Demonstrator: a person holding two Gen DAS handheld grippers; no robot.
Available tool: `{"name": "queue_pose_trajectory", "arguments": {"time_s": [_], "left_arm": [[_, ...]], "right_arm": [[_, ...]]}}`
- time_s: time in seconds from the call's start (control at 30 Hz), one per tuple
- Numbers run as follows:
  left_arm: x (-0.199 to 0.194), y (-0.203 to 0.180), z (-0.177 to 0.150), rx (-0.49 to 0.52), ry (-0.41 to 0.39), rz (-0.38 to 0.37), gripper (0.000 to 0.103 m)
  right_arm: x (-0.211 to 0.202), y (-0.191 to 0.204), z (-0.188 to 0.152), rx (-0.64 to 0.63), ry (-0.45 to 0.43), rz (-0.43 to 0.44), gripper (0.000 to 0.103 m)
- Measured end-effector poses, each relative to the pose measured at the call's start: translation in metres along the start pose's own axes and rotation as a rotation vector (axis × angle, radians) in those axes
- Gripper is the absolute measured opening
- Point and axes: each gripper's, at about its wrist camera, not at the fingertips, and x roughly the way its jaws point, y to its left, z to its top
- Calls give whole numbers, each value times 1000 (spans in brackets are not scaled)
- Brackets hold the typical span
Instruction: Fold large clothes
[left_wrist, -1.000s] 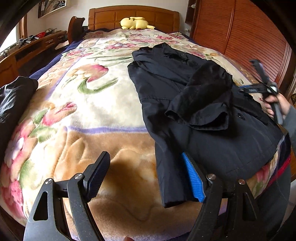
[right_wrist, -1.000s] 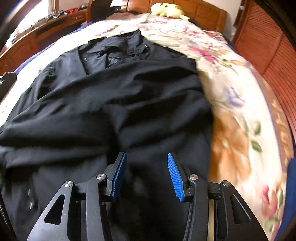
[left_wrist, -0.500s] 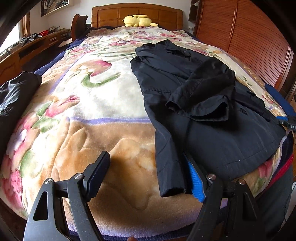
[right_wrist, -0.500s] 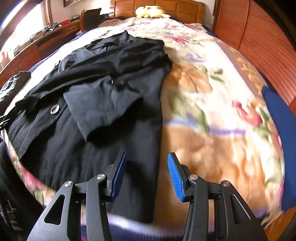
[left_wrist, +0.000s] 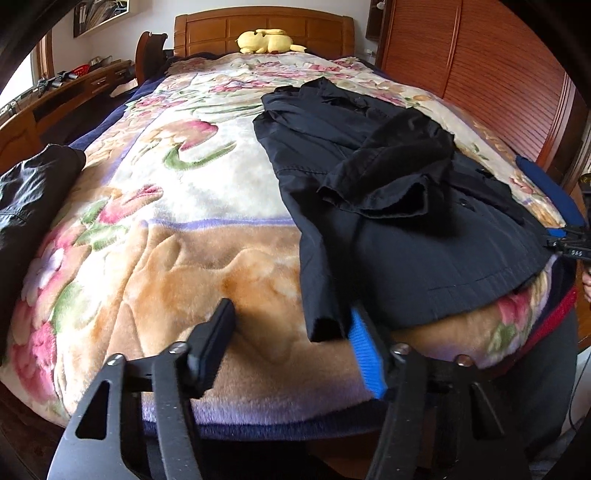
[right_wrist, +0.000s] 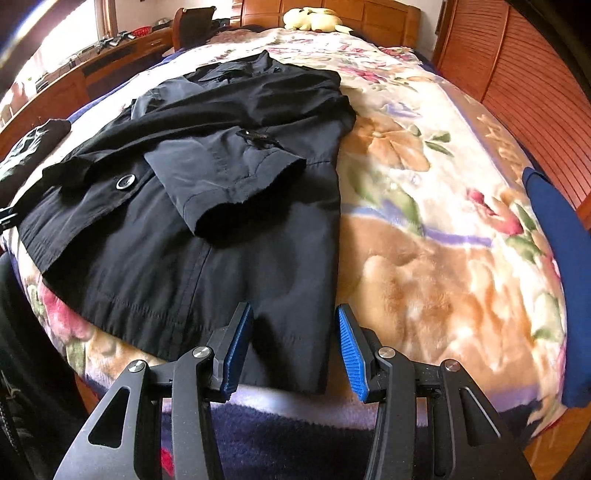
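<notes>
A black coat (left_wrist: 388, 236) lies flat on the floral blanket (left_wrist: 166, 229), one sleeve (left_wrist: 388, 173) folded across its front. At the foot of the bed my left gripper (left_wrist: 291, 347) is closing. The coat's lower left hem corner (left_wrist: 323, 325) sits between the jaws beside the blue pad (left_wrist: 365, 358), and the other pad stands clear of it. My right gripper (right_wrist: 293, 352) is open over the coat's (right_wrist: 221, 206) lower right hem corner (right_wrist: 295, 343), with the pads off the cloth. The right gripper (left_wrist: 569, 243) also shows at the left wrist view's right edge.
A yellow plush toy (left_wrist: 267, 40) rests by the wooden headboard. Another dark garment (left_wrist: 33, 192) lies on the bed's left edge. A blue cloth (right_wrist: 557, 258) lies on its right edge, below slatted wooden doors (right_wrist: 535, 85). A desk (left_wrist: 74, 96) runs along the left.
The right gripper swept from over the coat's middle to its lower right hem corner. The left gripper's jaws narrowed, and the coat's left hem corner now sits between them.
</notes>
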Motion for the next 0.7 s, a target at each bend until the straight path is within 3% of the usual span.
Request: {"name": "queue_pose_trajectory", "arguments": {"time_s": [0.13, 0.27, 0.37, 0.4, 0.43, 0.53, 0.7], "left_arm": [[2, 0, 0, -16, 3, -39, 42], [6, -1, 4, -10, 7, -45, 36], [8, -1, 7, -23, 12, -78, 17], [7, -2, 8, -24, 12, -93, 8], [5, -3, 10, -28, 4, -86, 7], [-11, -8, 18, -24, -50, -79, 6], [-50, -19, 40, 10, -149, -78, 5]], "right_arm": [[2, 1, -5, 3, -1, 13, 48], [9, 0, -5, 17, 0, 44, 48], [11, 1, -4, 23, 0, 60, 47], [11, 2, -4, 18, -1, 65, 43], [10, 3, -3, 12, -2, 72, 40], [6, 1, 0, 30, -21, 31, 25], [-17, -4, 10, 78, -111, 97, 7]]}}
